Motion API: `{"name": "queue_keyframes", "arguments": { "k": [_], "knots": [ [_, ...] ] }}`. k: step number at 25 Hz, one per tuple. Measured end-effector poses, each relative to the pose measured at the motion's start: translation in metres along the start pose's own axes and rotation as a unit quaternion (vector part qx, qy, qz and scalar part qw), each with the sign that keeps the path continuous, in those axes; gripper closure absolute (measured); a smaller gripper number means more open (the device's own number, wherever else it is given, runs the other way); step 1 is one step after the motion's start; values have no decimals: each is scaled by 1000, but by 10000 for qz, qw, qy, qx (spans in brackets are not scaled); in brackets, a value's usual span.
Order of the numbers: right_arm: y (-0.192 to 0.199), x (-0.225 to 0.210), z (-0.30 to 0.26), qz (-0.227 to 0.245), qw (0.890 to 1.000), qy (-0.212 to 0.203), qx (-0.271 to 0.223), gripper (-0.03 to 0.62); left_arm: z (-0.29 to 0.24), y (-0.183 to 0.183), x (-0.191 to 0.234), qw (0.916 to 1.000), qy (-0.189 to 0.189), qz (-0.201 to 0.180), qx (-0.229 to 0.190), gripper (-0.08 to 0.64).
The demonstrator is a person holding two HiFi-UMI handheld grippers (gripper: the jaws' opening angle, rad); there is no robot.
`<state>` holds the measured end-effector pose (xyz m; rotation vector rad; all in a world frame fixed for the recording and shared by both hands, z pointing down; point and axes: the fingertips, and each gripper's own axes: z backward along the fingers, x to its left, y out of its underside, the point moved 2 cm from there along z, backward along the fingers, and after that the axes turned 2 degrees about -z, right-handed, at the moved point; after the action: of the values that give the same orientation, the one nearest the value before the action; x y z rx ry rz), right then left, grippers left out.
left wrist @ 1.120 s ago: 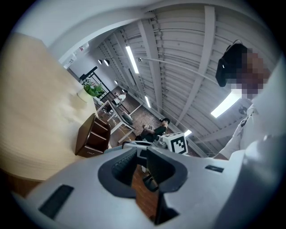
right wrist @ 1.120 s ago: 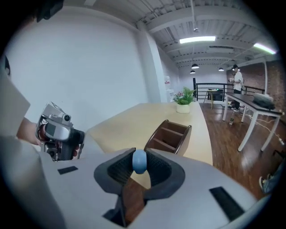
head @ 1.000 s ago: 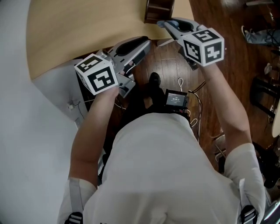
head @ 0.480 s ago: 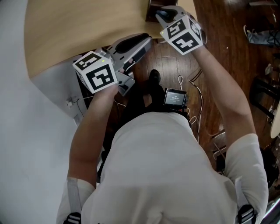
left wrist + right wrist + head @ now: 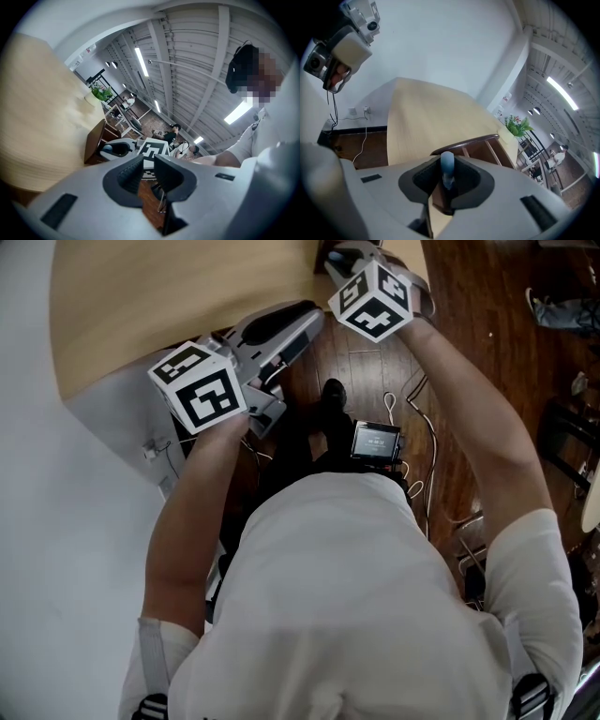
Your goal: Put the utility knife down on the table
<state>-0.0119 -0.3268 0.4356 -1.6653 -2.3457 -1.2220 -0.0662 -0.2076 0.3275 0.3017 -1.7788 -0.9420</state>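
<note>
The pale wooden surface (image 5: 169,306) lies below the right gripper (image 5: 447,177), which tilts down near its edge by a dark chair back (image 5: 464,142), while the left gripper (image 5: 149,174) hovers aside, its fingers (image 5: 130,176) a narrow gap apart and empty. The right fingers (image 5: 423,178), partly closed, clamp the blue-grey utility knife (image 5: 447,165), held in the air and not yet on the wood. The lowering seems in hand; next the knife must settle flat on bare wood before those fingers part.
</note>
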Motion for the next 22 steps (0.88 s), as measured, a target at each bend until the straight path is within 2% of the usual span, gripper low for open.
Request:
{"name": "queue_keyframes", "arguments": {
  "k": [13,17,19,22],
  "knots": [
    [18,-2,7,-327,9995,-18,8,518,0,4,3,9999,-14,98,94,495],
    [20,-5,11,-574,9983,12,-13,517,-1,4,2,9999,7,102,114,495],
    [21,-8,15,-711,9974,67,-25,472,-1,4,2,9999,17,115,113,495],
    [22,-8,17,-837,9965,67,-41,462,-1,3,2,9999,30,117,101,495]
  ]
}}
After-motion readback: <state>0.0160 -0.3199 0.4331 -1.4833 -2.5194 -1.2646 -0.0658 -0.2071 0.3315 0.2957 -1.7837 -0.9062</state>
